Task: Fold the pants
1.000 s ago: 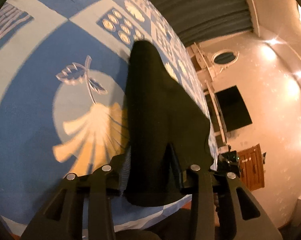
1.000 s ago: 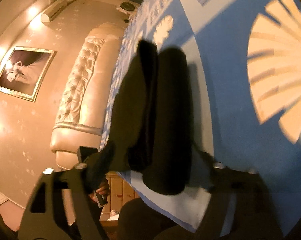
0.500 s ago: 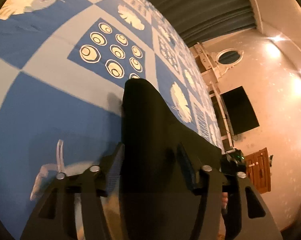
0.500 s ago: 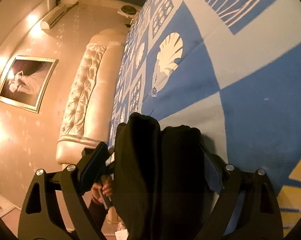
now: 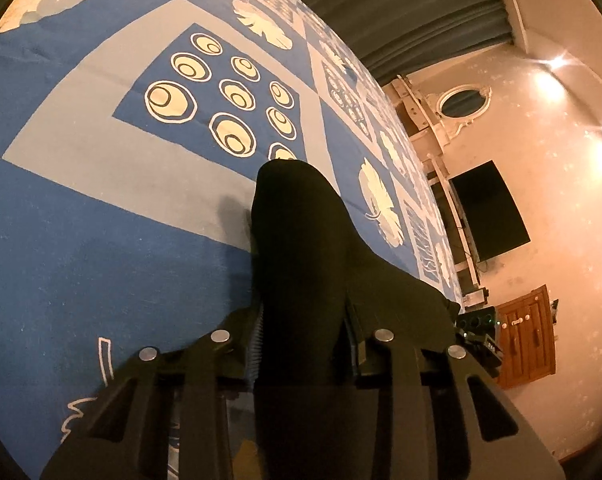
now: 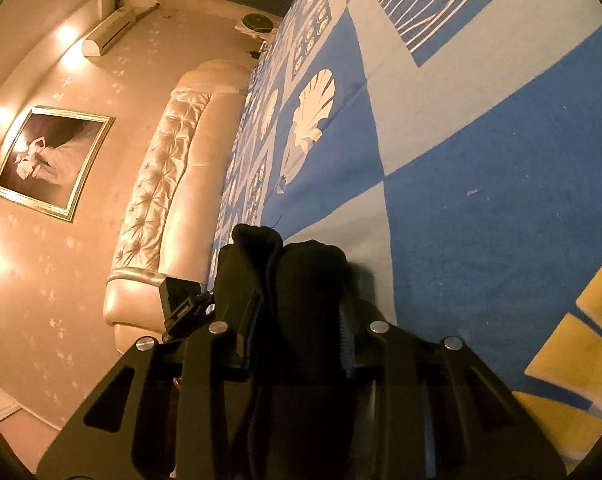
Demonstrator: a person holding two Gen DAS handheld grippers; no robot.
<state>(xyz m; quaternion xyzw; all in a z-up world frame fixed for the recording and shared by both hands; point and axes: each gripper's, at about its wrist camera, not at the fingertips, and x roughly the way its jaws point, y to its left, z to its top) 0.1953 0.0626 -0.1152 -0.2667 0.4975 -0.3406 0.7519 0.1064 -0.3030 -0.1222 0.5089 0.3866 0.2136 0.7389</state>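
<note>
The black pants [image 5: 301, 248] are bunched between the fingers of my left gripper [image 5: 303, 332], which is shut on the fabric above the bed. A fold of the cloth stretches off to the right edge of the bed. In the right wrist view the black pants [image 6: 301, 280] are also clamped in my right gripper [image 6: 297, 332], which is shut on a thick bundle of fabric. The rest of the pants is hidden below both grippers.
The bed is covered with a blue and grey patterned bedspread [image 5: 101, 208] with shell and circle prints. A padded cream headboard [image 6: 161, 200] stands to the left in the right wrist view. A dark TV [image 5: 489, 212] and wooden cabinet [image 5: 529, 332] are at the wall.
Both grippers have carried the pants forward across the bedspread, away from the yellow shell print towards the circle and shell panels. Both stay shut on the fabric.
</note>
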